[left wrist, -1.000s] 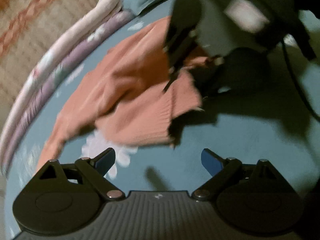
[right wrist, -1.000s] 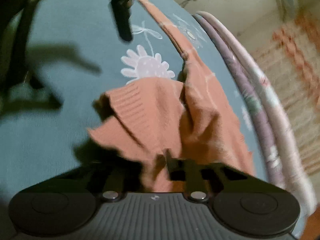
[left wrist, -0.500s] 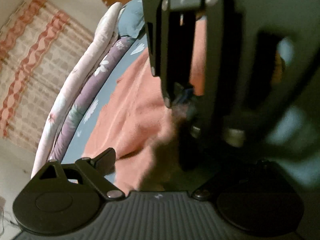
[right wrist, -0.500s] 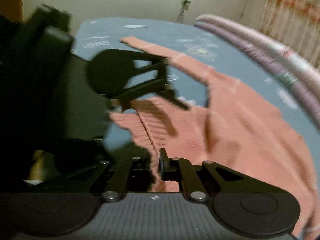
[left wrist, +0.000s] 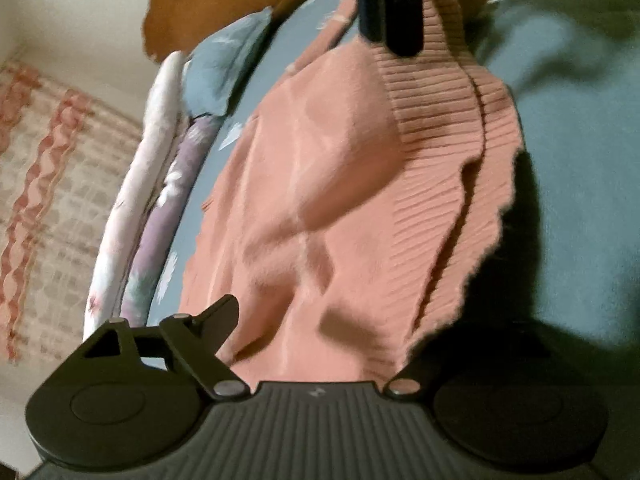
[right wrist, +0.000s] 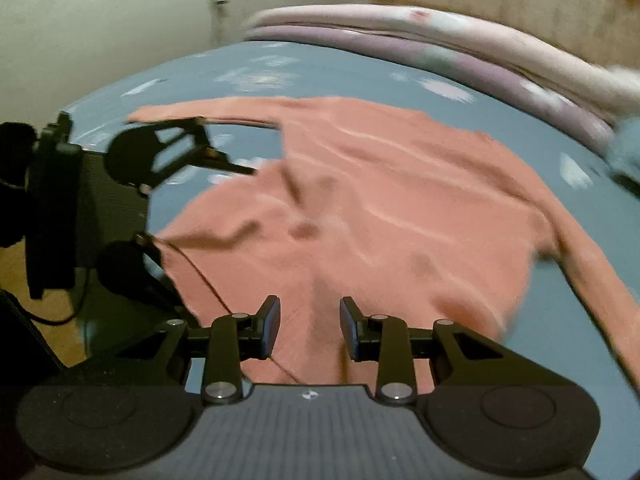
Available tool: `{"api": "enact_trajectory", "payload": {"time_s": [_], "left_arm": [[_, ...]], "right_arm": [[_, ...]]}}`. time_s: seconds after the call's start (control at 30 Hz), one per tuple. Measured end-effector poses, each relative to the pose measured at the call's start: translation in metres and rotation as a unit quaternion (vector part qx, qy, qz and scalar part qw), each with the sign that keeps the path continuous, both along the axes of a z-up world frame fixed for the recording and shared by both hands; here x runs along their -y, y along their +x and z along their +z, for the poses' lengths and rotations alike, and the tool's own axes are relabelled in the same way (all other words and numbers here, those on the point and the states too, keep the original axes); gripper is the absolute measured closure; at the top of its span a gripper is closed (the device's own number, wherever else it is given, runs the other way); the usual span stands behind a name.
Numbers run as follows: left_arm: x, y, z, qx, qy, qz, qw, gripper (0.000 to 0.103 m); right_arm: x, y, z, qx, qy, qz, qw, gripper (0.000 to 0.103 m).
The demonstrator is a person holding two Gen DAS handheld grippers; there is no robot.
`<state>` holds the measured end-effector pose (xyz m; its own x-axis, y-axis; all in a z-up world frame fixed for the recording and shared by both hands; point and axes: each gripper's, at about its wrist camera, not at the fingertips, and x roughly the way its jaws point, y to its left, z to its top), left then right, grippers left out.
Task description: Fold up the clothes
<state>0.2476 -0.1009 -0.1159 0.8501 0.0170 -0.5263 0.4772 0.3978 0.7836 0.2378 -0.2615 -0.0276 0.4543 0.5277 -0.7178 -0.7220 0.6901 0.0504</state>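
- Bedroom setting: blue bedsheet (right wrist: 280, 68) printed with white flowers, serving as the folding surface.
- Pink sweater (right wrist: 400, 208) lying on the sheet in mid-bed, body mostly flat, one sleeve stretched to the far left, the other running near right.
- Ribbed hem (left wrist: 440, 120) doubled over and raised in a loose hump on the near side; judged an unfinished fold, well short of a tidy packet.
- Right gripper (right wrist: 308, 328) poised above the near edge of the sweater, jaws opening, pads apart, nothing pinched between them; judged to be letting the cloth go.
- Left gripper (left wrist: 316, 332) low over the sheet at the sweater's left edge, jaws wide but closing; cloth draped across the gap and hiding one finger, not yet pinched. Placement consistent with taking a fresh hold of the hem.
- Rolled bedding (right wrist: 460, 40), pink and lilac, stacked along the far edge of the bed, clear of the sweater.
- Blue pillow (left wrist: 224, 68) beside a wooden headboard (left wrist: 208, 0) at one end.
- Pale wall (right wrist: 100, 20) behind; patterned red-and-cream covering (left wrist: 48, 160) beyond the bedding, blurred, kind not determinable.
- Lighting dim, heavy shadows on the sheet.
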Motion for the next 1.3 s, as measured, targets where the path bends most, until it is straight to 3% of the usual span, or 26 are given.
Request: {"api": "enact_trajectory", "payload": {"time_s": [0.03, 0.1, 0.17, 0.23, 0.3, 0.47, 0.57, 0.7, 0.83, 1.0, 1.13, 1.23, 1.3], "left_arm": [[0.001, 0.004, 0.000, -0.006, 0.000, -0.004, 1.0000, 0.021], [0.005, 0.007, 0.001, -0.022, 0.002, -0.013, 0.9997, 0.037], [0.011, 0.001, -0.003, -0.050, 0.010, -0.022, 0.9985, 0.078], [0.016, -0.003, -0.007, -0.075, 0.009, -0.023, 0.9969, 0.098], [0.013, -0.008, -0.006, -0.071, 0.005, -0.012, 0.9974, 0.098], [-0.018, -0.018, 0.019, -0.086, -0.018, 0.067, 0.9938, 0.099], [-0.040, -0.027, 0.027, -0.105, -0.016, 0.116, 0.9875, 0.099], [-0.058, -0.029, 0.017, -0.130, -0.015, 0.151, 0.9799, 0.099], [-0.056, -0.022, 0.006, -0.143, -0.028, 0.159, 0.9765, 0.099], [-0.063, -0.023, 0.010, -0.148, -0.038, 0.153, 0.9764, 0.099], [-0.060, -0.030, 0.007, -0.146, -0.026, 0.143, 0.9785, 0.099], [-0.061, -0.031, 0.007, -0.148, -0.031, 0.141, 0.9783, 0.098], [-0.063, -0.029, 0.008, -0.149, -0.038, 0.143, 0.9776, 0.098]], "right_arm": [[0.006, -0.004, 0.000, -0.002, 0.006, -0.019, 1.000, 0.064], [0.017, -0.010, 0.000, -0.007, 0.021, -0.055, 0.998, 0.063], [0.027, -0.014, 0.001, -0.012, 0.042, -0.086, 0.995, 0.062], [0.034, -0.017, 0.002, -0.010, 0.054, -0.112, 0.992, 0.062], [0.042, -0.019, 0.000, -0.007, 0.061, -0.134, 0.989, 0.061], [0.064, -0.015, -0.006, -0.016, 0.066, -0.176, 0.982, 0.057], [0.078, -0.009, -0.012, -0.025, 0.070, -0.195, 0.978, 0.056], [0.096, 0.006, -0.027, -0.062, 0.107, -0.229, 0.966, 0.056], [0.117, 0.027, -0.058, -0.145, 0.186, -0.269, 0.934, 0.056], [0.130, 0.042, -0.098, -0.238, 0.263, -0.274, 0.894, 0.051], [0.122, 0.067, -0.113, -0.257, 0.302, -0.250, 0.883, 0.050], [0.115, 0.089, -0.121, -0.260, 0.317, -0.241, 0.880, 0.059], [0.112, 0.103, -0.127, -0.264, 0.323, -0.238, 0.877, 0.083]]}}
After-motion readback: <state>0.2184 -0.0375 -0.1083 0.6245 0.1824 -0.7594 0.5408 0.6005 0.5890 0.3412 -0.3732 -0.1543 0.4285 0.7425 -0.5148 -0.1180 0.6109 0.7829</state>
